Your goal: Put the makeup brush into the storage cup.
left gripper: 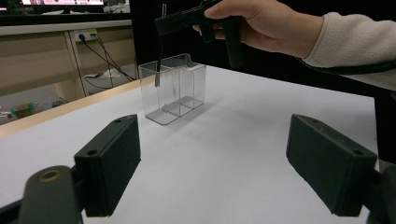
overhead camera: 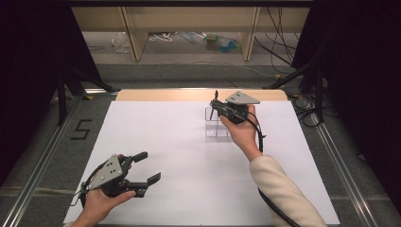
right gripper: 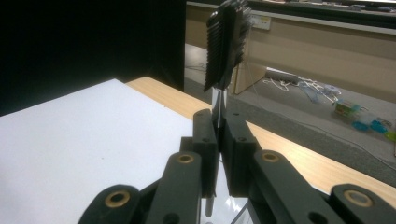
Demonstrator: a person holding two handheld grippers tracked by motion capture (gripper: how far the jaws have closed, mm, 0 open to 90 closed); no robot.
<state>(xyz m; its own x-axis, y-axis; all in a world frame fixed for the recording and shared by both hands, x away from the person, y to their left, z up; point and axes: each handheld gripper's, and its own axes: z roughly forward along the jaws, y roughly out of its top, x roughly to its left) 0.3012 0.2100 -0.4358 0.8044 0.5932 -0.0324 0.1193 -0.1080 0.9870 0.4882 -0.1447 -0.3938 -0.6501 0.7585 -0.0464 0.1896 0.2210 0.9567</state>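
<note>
My right gripper (overhead camera: 215, 105) is shut on a thin tool (right gripper: 226, 42) that has a black ribbed head and a slim metal shaft, and holds it upright. It hovers over a clear plastic box (overhead camera: 215, 128) with compartments at the far middle of the table. In the left gripper view the tool's shaft (left gripper: 159, 60) hangs from the right gripper (left gripper: 161, 23) down to the left compartment of the box (left gripper: 175, 88). My left gripper (overhead camera: 150, 166) rests near the front left of the table. Its jaws stand wide open around bare table (left gripper: 219, 154).
A white sheet (overhead camera: 189, 156) covers the table, with a wooden strip (overhead camera: 198, 94) along its far edge. Black curtains stand at both sides. Beyond the table are wooden shelf legs, cables and small items on the floor. A "5" (overhead camera: 81, 128) is marked on the floor at left.
</note>
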